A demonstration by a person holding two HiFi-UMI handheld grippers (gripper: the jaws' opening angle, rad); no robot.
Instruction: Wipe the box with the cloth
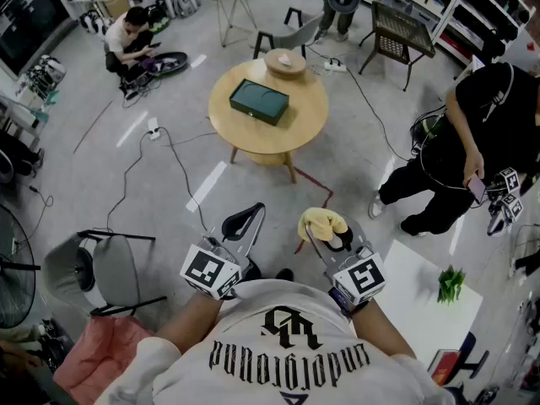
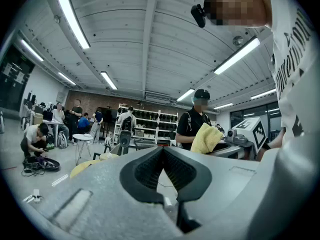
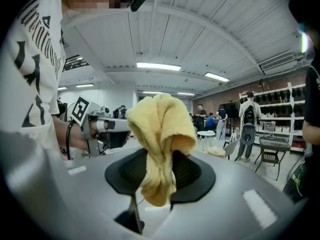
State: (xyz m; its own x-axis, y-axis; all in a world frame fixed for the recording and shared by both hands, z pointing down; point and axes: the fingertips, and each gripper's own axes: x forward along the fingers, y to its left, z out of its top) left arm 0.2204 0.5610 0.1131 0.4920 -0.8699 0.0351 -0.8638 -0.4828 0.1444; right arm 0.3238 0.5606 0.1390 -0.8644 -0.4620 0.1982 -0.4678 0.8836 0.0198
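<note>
In the lower middle of the head view, two grippers are held side by side before the person's white shirt, both aimed toward twelve o'clock. The left gripper (image 1: 253,212) is clenched: in the left gripper view its jaws are seen pressed together with nothing between them. The right gripper (image 3: 159,156) is clamped on the yellow cloth (image 1: 322,219), which is bunched between the jaws, a thick fold standing above them and a shorter end hanging below. The box (image 1: 260,101), dark green and flat, is laid near the middle of a round wooden counter (image 1: 305,118) at twelve o'clock from the grippers and well apart from them, with grey floor and a trailing cable (image 1: 173,154) between. A round wooden dish (image 1: 285,62) is set at the counter's far edge, toward one o'clock of the box. A person in black (image 1: 485,129) is seen standing at about two o'clock of the grippers, and another person (image 1: 126,40) is crouched on the floor at about ten o'clock.
</note>
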